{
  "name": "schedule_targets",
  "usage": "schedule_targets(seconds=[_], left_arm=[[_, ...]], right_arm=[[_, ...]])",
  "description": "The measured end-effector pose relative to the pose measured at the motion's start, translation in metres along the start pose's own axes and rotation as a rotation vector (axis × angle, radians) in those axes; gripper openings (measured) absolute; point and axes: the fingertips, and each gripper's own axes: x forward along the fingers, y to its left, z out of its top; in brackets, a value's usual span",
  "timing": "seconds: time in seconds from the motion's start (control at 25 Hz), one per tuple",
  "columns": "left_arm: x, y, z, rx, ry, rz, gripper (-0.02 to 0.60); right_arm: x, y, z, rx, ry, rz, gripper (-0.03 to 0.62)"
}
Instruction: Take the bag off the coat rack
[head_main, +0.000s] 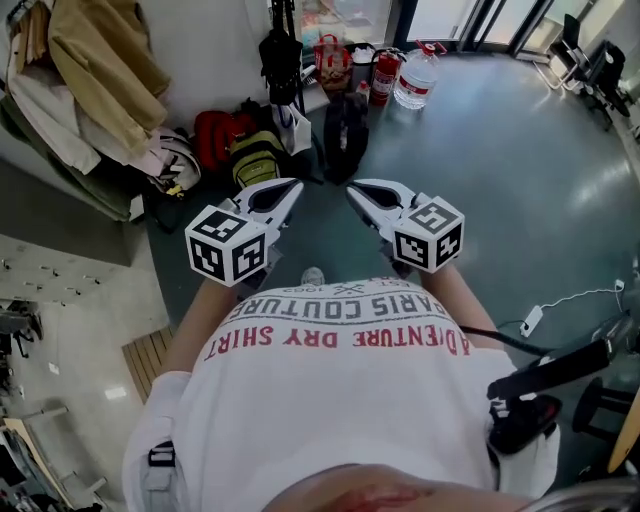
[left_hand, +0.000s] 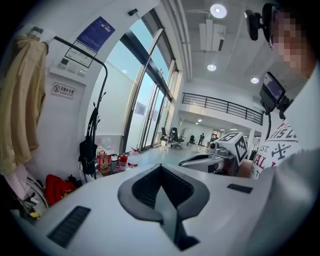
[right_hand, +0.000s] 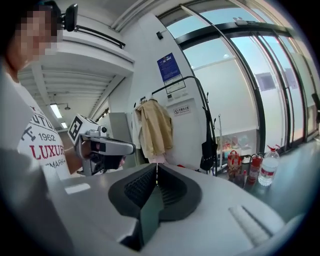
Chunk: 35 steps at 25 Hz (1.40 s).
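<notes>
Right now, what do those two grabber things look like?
Both the left gripper and right gripper are white beak-shaped shells with dark grey ribbed pads. Each carries a cube of black-and-white square markers. The person wears a white T-shirt with red and grey lettering.

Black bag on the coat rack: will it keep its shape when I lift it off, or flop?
Likely floppy: the black bag hangs narrow and slack from long straps on the coat rack. Probably light, since it shows no bulge. It may swing when unhooked, as only the straps carry it.
</notes>
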Motion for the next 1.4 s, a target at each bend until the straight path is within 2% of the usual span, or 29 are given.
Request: schedule_targets(seconds=[0.12,0.2,0.32,0.44,0.6,0.72,0.96,1.16,1.4], left_arm=[[-0.048,0.005,-0.015,0.048,-0.050,0.022,0.002],[-0.073,0.009,-0.007,0.074,-0.091,0.023,0.002],[-0.056,0.045,0.023,0.063,-0.120,0.030,0.002],[-0.042,0.065,0.024,0.059,-0.122,0.049,0.002],[-0.095,0.018,-0.022,0.136,-0.154,0.046,0.002],[-0.113,0.001,-0.041,0.167,-0.165,0.075,0.002],[-0.108,0.030,-0.026,0.168,-0.168,0.118,0.002],[-0.082,0.039,-0.032,0.176,-0.188,0.153,0.002],[-0.033,0.082,0.014,0.143,-0.171,0.157,0.002]], right_arm=[[0.008,0.042,-0.004,-0.063,-0.043,-0.030,0.002],[0.013,0.067,0.011,-0.099,-0.084,-0.032,0.002],[0.040,0.042,0.043,-0.129,-0.090,-0.033,0.003],[0.056,0.023,0.043,-0.128,-0.104,-0.021,0.003],[0.028,0.087,-0.001,-0.160,-0.175,-0.029,0.003],[0.018,0.108,-0.018,-0.166,-0.218,-0.001,0.003],[0.043,0.088,-0.003,-0.162,-0.221,0.026,0.002],[0.052,0.060,-0.014,-0.178,-0.236,0.063,0.002],[0.084,0.004,0.028,-0.162,-0.203,0.080,0.002]])
